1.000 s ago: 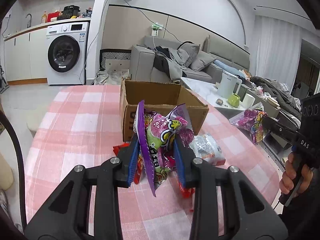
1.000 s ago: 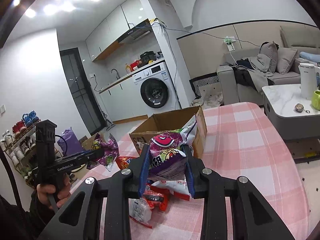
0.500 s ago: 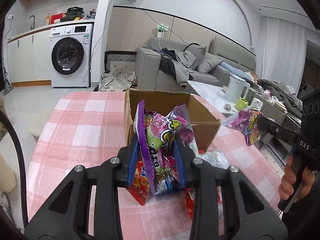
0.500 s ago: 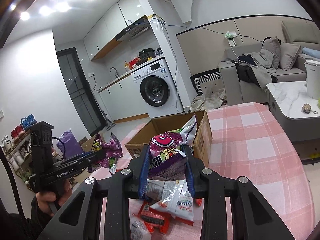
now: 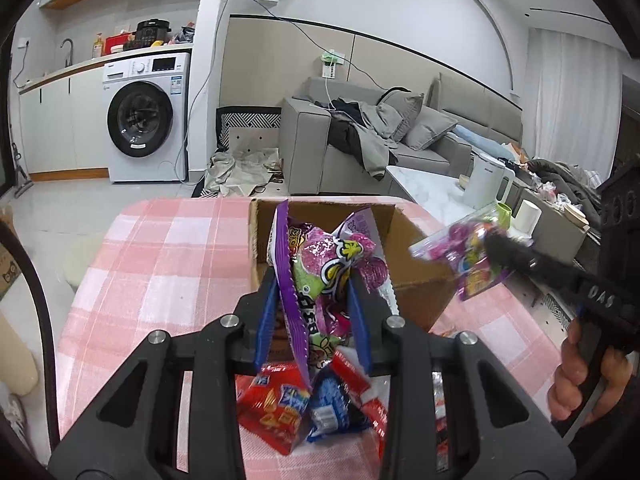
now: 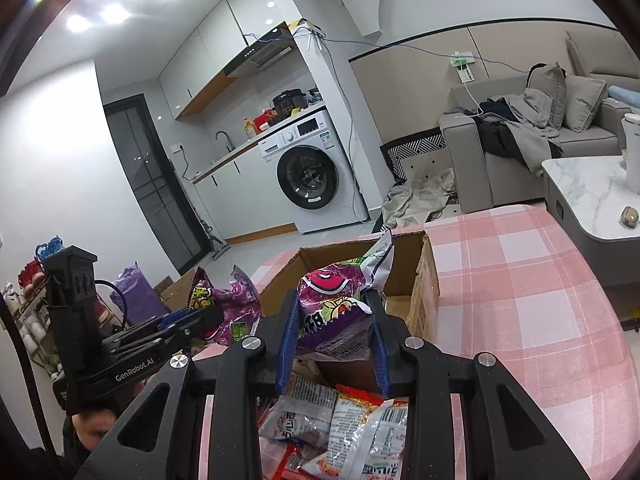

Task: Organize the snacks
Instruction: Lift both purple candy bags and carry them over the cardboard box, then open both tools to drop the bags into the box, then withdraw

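In the left wrist view my left gripper (image 5: 312, 284) is shut on a purple and green snack bag (image 5: 320, 256), held upright just in front of the open cardboard box (image 5: 420, 292). Over the box's right corner my right gripper (image 5: 496, 246) holds a second purple snack bag (image 5: 460, 256). In the right wrist view that right gripper (image 6: 334, 300) is shut on its purple bag (image 6: 328, 284) at the near edge of the box (image 6: 424, 280). The left gripper (image 6: 208, 316) holds its bag (image 6: 232, 304) at the left. Loose snack packets (image 5: 280, 408) (image 6: 352, 424) lie under both grippers.
The box stands on a table with a pink checked cloth (image 5: 160, 260) (image 6: 520, 280). A marble coffee table (image 6: 592, 184) with a white kettle (image 5: 488, 180) stands off the right side. Beyond are a grey sofa (image 5: 360, 140) and a washing machine (image 5: 144, 120).
Both grippers have moved forward toward the box with their bags still held. The box looks larger, and the loose packets now lie beneath the fingers.
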{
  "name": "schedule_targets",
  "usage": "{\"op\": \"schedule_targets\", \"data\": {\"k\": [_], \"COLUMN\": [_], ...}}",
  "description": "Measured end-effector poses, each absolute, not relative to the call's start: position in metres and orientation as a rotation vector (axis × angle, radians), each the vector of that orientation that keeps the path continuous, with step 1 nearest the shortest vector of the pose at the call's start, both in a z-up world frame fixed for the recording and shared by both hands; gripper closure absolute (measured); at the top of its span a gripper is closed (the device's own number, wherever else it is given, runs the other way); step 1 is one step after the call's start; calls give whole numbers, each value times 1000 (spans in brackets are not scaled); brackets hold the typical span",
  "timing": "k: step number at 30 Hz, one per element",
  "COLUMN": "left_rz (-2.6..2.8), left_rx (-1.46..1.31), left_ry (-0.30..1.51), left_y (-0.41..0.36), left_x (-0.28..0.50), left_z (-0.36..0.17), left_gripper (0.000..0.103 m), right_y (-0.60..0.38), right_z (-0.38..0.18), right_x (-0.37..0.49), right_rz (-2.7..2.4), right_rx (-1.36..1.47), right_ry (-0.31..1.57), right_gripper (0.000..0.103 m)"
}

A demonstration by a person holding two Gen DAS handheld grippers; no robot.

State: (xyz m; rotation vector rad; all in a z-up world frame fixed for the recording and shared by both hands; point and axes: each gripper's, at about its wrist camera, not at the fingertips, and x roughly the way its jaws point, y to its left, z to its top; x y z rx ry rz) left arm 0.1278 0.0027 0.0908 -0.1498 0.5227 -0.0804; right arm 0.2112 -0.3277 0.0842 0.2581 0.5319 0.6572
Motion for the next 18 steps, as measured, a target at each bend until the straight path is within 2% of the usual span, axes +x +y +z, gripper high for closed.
{"op": "schedule_targets", "data": {"k": [18], "left_rz": [-55], "left_rx": [-149], "left_ry": [558], "left_y": [-1], "left_x": [197], "left_z": [79], "left_gripper": [73], "right_y": [-313], "right_z": [63], "right_x": [259], "right_rz": [647], "right_rx": [296], "right_ry": [609], "right_gripper": [71]}}
